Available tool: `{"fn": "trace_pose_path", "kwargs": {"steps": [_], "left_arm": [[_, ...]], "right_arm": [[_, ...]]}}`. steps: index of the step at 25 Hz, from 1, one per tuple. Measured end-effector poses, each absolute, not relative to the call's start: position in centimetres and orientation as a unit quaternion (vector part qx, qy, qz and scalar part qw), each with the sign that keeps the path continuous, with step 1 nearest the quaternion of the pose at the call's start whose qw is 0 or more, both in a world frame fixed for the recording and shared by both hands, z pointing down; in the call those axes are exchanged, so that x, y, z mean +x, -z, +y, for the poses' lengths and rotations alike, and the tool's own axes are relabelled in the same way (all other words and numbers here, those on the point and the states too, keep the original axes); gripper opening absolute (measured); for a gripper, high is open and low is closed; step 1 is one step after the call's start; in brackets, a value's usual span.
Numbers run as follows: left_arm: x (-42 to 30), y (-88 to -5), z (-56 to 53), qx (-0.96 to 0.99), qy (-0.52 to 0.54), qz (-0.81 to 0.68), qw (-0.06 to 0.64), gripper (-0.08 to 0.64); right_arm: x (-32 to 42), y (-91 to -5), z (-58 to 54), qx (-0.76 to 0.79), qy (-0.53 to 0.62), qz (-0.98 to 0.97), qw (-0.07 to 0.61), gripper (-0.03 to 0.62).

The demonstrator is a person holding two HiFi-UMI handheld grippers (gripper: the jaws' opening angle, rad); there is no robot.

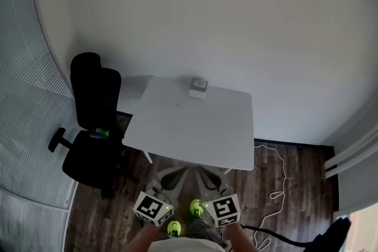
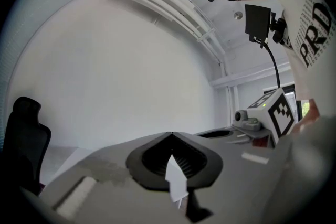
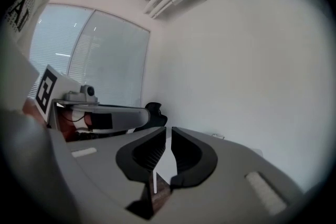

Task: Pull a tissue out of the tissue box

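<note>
At the far edge of the table (image 1: 195, 133) sits the tissue box (image 1: 198, 88), well apart from the left gripper (image 2: 171, 139), fingers closed and empty, and the right gripper (image 3: 169, 134), fingers barely parted. Step closer, then open one above the box.

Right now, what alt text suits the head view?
Seen from above, a white table stands against a wall with a tissue box at its far edge. A black office chair sits left; the left gripper and right gripper show at bottom.

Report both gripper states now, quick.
Left gripper: closed, tips touching, holding nothing.
Right gripper: open by a narrow slit, holding nothing.
</note>
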State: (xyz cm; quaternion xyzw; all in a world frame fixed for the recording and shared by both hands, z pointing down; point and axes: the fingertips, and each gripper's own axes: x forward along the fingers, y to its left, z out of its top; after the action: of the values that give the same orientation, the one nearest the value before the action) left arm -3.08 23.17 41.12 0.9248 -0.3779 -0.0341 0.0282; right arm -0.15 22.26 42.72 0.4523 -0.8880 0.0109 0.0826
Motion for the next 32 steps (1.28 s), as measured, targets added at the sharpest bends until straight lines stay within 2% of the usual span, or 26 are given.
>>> {"fn": "trace_pose_path", "kwargs": {"steps": [11, 32], "left_arm": [[2.2, -40.8, 12.5, 0.912, 0.035, -0.408, 0.025, -0.009], [5.6, -41.9, 1.4, 0.897, 0.021, -0.441, 0.029, -0.009]], "right_arm": [[4.8, -42.0, 11.9, 0.42, -0.012, -0.904, 0.084, 0.04], [7.2, -41.8, 1.7, 0.377, 0.004, -0.923, 0.081, 0.04]]}}
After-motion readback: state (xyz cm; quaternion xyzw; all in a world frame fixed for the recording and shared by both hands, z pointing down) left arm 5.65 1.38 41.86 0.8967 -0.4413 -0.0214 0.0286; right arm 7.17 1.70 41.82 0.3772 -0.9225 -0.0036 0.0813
